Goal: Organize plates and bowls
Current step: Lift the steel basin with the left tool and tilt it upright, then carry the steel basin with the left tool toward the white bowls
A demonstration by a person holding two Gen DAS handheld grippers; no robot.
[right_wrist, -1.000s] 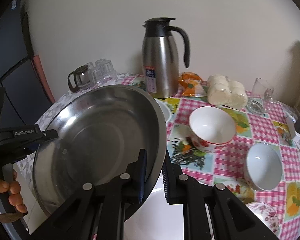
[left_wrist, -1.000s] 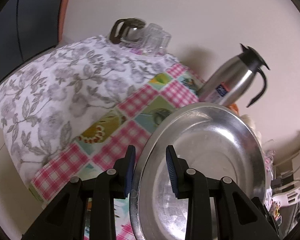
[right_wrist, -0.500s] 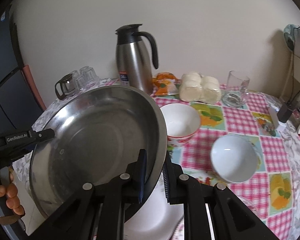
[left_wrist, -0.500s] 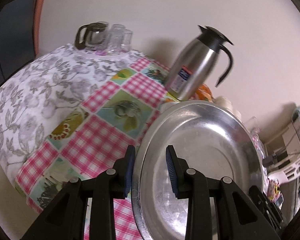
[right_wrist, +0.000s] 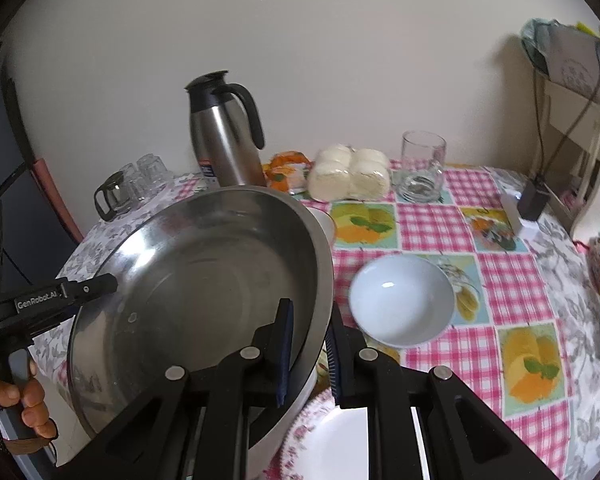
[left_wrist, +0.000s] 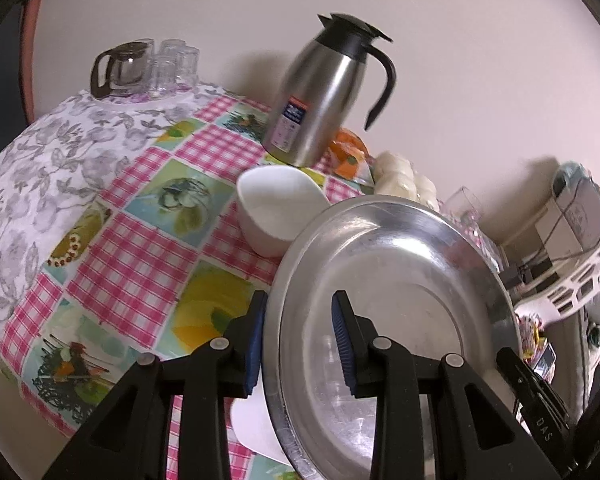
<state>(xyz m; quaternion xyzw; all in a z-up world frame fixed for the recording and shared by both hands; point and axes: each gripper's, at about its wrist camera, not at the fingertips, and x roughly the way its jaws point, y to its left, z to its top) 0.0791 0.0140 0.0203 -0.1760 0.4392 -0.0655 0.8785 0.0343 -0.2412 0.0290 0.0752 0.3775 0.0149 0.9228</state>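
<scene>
A large steel basin [left_wrist: 392, 280] hangs tilted over the near side of the table, held by both grippers. My left gripper [left_wrist: 300, 340] is shut on its left rim. My right gripper [right_wrist: 308, 352] is shut on its right rim, one pad inside the wall and one outside. Across the basin [right_wrist: 204, 280], one of the left gripper's fingers [right_wrist: 88, 288] reaches the far rim, with a hand [right_wrist: 20, 400] below it. A white bowl [right_wrist: 400, 300] sits right of the basin. Another white bowl [left_wrist: 276, 208] stands behind it. A floral-rimmed plate [right_wrist: 332, 440] lies underneath.
At the back stand a steel thermos jug [right_wrist: 224, 136], an orange packet [right_wrist: 286, 168], wrapped white buns [right_wrist: 348, 172] and a glass mug [right_wrist: 422, 168]. A glass carafe with upturned cups [right_wrist: 128, 188] is at the far left. The checked tablecloth [right_wrist: 500, 280] covers a round table.
Both grippers have carried the basin rightward over the table. The thermos and bowls slid left in the right wrist view. A white bowl came into the left wrist view.
</scene>
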